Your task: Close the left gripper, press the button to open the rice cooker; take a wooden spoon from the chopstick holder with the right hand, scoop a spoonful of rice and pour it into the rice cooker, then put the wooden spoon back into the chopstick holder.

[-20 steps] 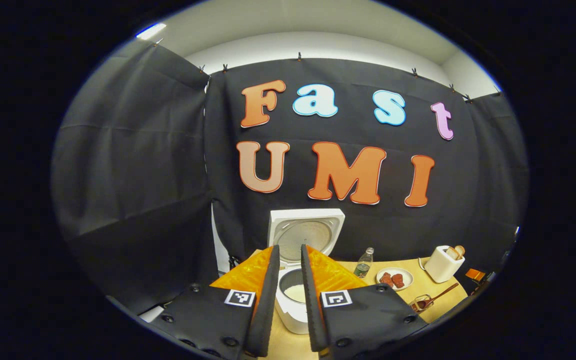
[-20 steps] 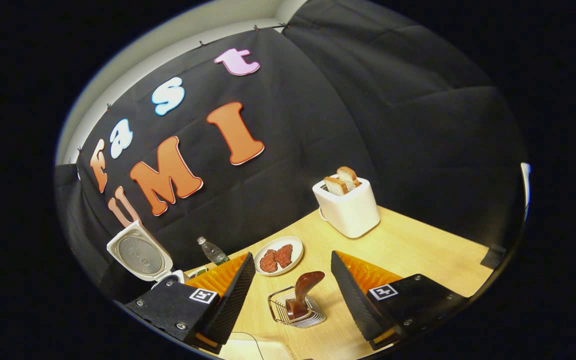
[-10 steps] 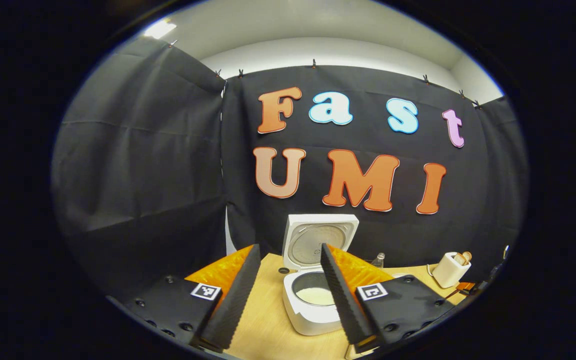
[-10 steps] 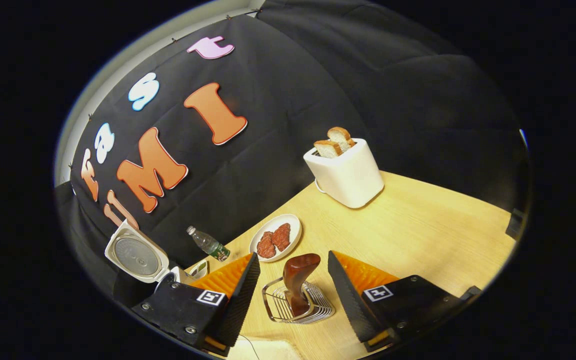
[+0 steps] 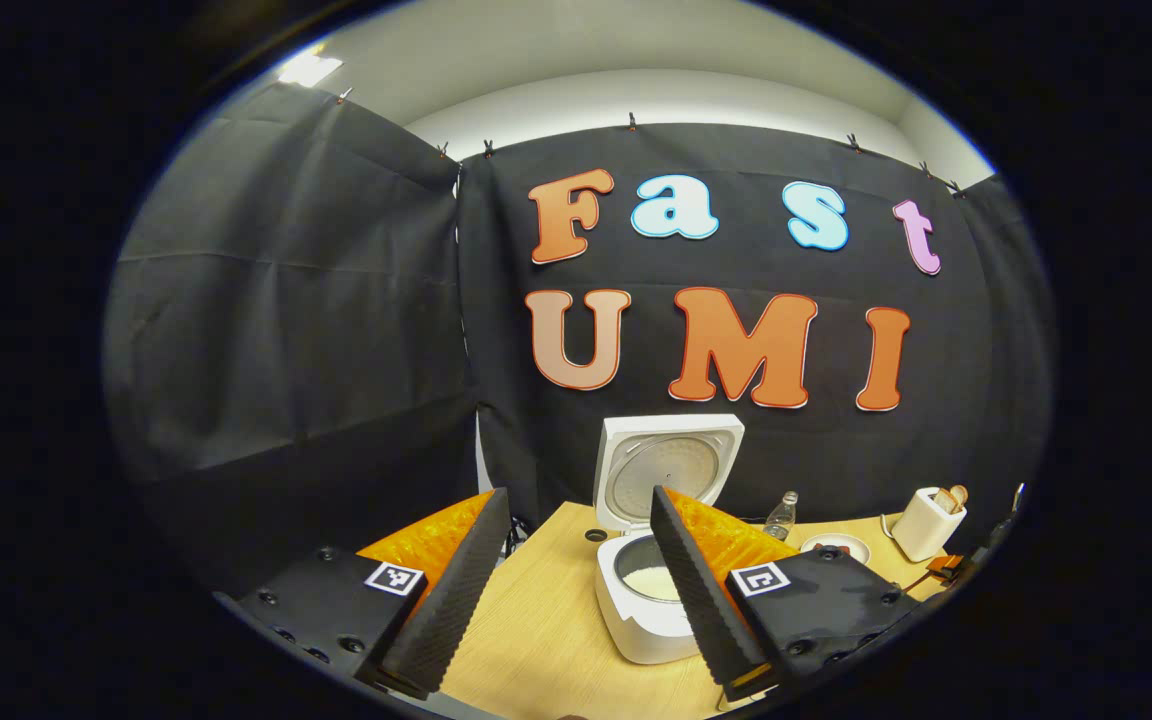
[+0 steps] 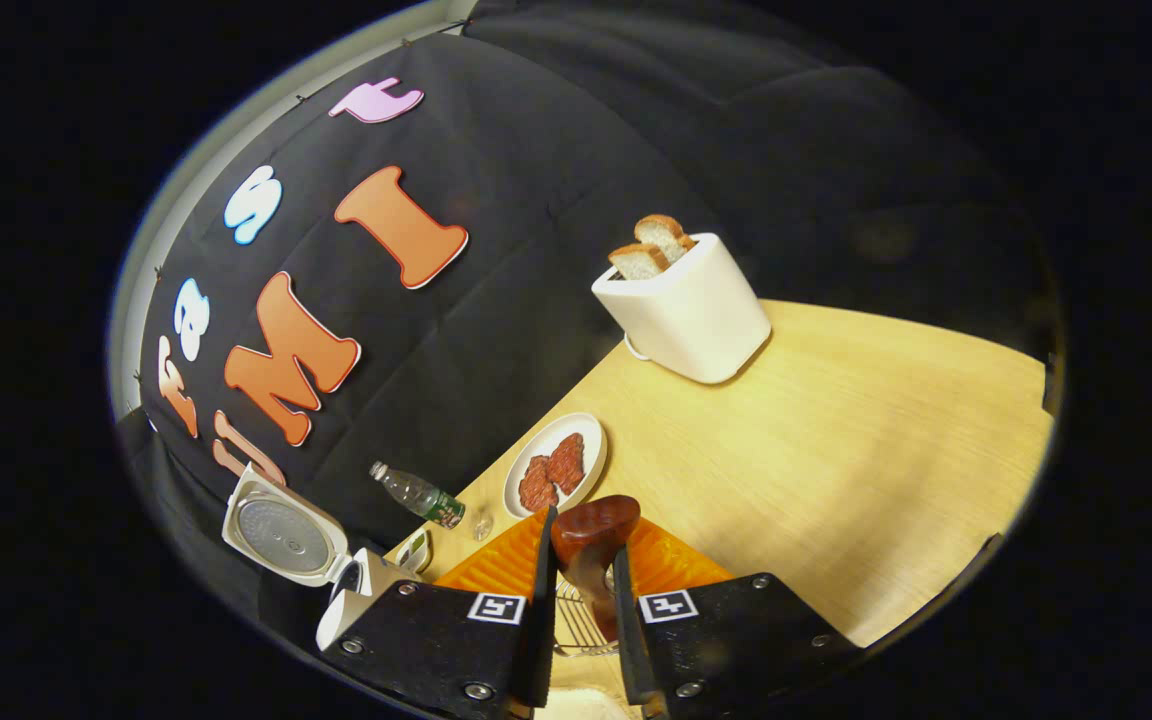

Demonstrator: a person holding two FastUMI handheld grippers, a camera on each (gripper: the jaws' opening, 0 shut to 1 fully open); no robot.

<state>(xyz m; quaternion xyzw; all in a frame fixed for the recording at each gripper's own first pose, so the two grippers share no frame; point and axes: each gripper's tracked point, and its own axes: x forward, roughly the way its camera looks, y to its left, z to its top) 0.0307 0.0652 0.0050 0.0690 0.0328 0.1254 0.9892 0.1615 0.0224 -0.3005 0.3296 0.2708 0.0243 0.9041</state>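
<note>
Already the rice cooker (image 5: 648, 590) stands near the desk's (image 6: 836, 420) back edge with its lid (image 5: 668, 470) raised upright, white rice showing in the pot, so the button step looks done. Released and holding nothing, the left gripper (image 5: 576, 580) hangs before it with fingers spread wide. Over the wire chopstick holder (image 6: 576, 625), the right gripper (image 6: 581, 600) has its fingers clenched on the wooden spoon's (image 6: 591, 535) handle just below the bowl, apparently gripped there for a straight lift out

A staged booth kitchen — black cloth wall (image 5: 286, 330), wooden table (image 6: 836, 420), toaster (image 6: 686, 310), rice cooker (image 5: 651, 590).
</note>
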